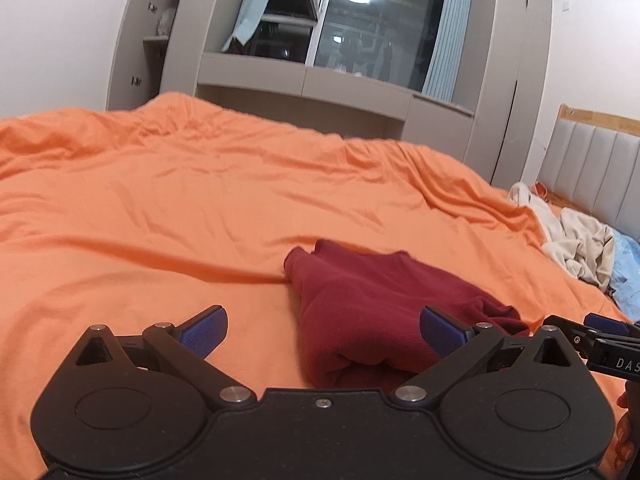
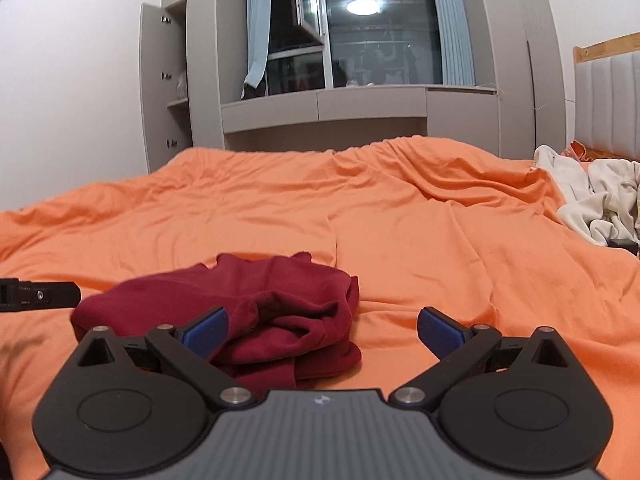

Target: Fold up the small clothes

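A dark red garment (image 1: 372, 304) lies folded into a thick bundle on the orange bed sheet (image 1: 180, 208). In the left wrist view it sits ahead and to the right, partly behind the right blue pad. My left gripper (image 1: 322, 330) is open and holds nothing. In the right wrist view the same red garment (image 2: 248, 312) lies ahead and to the left, its near edge behind the left blue pad. My right gripper (image 2: 322, 330) is open, with nothing between its fingers. Each gripper shows at the edge of the other's view.
A pile of pale clothes (image 2: 592, 200) and a light blue piece (image 1: 628, 276) lie at the right side of the bed by the padded headboard (image 1: 592, 168). Grey cabinets and a dark window (image 2: 380, 28) stand beyond the far edge of the bed.
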Demonstrator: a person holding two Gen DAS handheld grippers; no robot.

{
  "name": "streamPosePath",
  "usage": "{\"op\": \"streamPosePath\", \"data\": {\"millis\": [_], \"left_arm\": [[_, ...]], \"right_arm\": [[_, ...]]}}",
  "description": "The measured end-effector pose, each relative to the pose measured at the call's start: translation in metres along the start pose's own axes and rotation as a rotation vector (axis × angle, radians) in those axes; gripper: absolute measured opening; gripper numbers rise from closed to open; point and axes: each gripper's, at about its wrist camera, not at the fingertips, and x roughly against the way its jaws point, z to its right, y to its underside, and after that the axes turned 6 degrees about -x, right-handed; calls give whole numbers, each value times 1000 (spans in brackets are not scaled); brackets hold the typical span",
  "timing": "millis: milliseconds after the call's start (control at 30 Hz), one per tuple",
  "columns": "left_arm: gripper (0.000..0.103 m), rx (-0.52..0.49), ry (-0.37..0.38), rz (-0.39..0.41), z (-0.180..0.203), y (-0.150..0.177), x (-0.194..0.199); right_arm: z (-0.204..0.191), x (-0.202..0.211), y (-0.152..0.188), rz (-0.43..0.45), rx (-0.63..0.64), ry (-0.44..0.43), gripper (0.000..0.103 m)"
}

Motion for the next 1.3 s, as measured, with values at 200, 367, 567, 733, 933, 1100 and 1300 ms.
{"op": "streamPosePath", "data": {"millis": [200,367,567,733,933,1100,1300], "left_arm": [[102,-9,-4,96,5,7,37],[102,-43,-18,158,9,22,70],[102,-77,-48,143,11,45,95],[102,-71,-36,125,10,62,112],[102,-90,-30,105,12,74,123],[102,-98,-31,93,15,78,124],[102,-100,-31,88,16,79,124]], "right_arm": [[-6,30,5,65,-18,-18,103],[-8,60,12,145,-21,-36,103],[-10,97,25,217,-6,-41,103],[-12,122,43,223,5,-26,103],[-18,136,64,192,40,-9,103],[-20,138,74,156,37,-2,103],[-19,139,76,142,24,7,103]]}}
